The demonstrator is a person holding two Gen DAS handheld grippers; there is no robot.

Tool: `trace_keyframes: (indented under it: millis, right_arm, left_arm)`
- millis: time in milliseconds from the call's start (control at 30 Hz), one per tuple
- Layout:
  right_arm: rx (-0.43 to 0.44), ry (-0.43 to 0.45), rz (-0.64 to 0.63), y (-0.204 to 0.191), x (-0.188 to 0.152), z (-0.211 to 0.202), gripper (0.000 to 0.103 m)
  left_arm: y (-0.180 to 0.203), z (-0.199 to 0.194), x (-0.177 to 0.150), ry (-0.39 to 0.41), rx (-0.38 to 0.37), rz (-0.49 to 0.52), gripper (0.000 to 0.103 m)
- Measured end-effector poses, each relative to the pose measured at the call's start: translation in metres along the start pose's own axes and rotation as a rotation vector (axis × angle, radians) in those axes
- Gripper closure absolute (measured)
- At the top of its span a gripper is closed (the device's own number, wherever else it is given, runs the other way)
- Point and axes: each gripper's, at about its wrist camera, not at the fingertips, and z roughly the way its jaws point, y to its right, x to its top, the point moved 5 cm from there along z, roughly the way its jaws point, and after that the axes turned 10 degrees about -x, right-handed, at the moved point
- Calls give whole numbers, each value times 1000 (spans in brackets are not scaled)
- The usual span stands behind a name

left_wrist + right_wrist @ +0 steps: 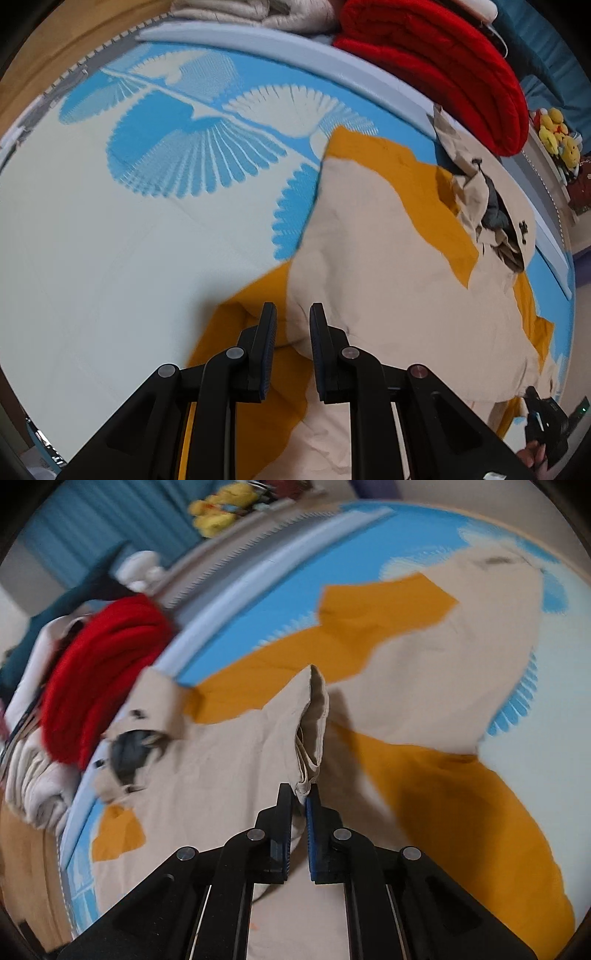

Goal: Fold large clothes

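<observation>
The beige jacket with mustard-orange panels [388, 258] lies spread on the blue-and-white patterned mat [110, 240], filling the right half of your left wrist view and the centre of your right wrist view, its collar toward the pale raised border [295, 48]. Your right gripper [300, 797] pinches a raised fold of beige fabric [314, 720] at lower centre, whereas your left gripper [293, 314] hovers over the jacket with fingers narrowly parted, nothing visibly between them. Beyond the border, a folded red garment [443, 62] sits upper right beside folded cream clothes [258, 11] and yellow plush toys [557, 136].
</observation>
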Motion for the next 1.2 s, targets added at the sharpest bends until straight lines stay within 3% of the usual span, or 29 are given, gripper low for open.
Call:
trace_keyframes:
  millis: [100, 233, 367, 533, 600, 733, 800, 833, 933, 1033, 1200]
  right_arm:
    - [-2, -29, -1, 7, 6, 7, 90]
    - [-17, 62, -43, 8, 21, -6, 90]
    - [-41, 92, -6, 20, 31, -9, 90]
    - [-118, 99, 26, 31, 33, -5, 78]
    - [-128, 104, 28, 33, 35, -5, 72]
    - [-48, 105, -7, 25, 39, -4, 69]
    - [28, 16, -54, 12, 33, 13, 66]
    - [61, -80, -59, 11, 27, 31, 66]
    - [-11, -194, -7, 33, 12, 58, 66]
    - [-33, -162, -43, 31, 17, 47, 66]
    - [-61, 6, -154, 19, 35, -2, 66]
  left_arm:
    - [5, 10, -6, -38, -37, -1, 88]
    - [7, 22, -11, -74, -53, -2, 88]
    - [1, 37, -19, -129, -48, -26, 88]
    - [10, 33, -18, -95, -7, 44, 87]
    - [10, 41, -22, -122, -3, 52, 87]
    - [5, 56, -32, -180, 14, 28, 87]
    - [12, 52, -33, -158, 19, 55, 87]
    - [16, 49, -33, -147, 18, 67, 87]
    - [32, 34, -32, -103, 16, 131, 87]
    - [51, 20, -32, -48, 9, 199, 87]
    - [92, 2, -47, 12, -21, 339, 84]
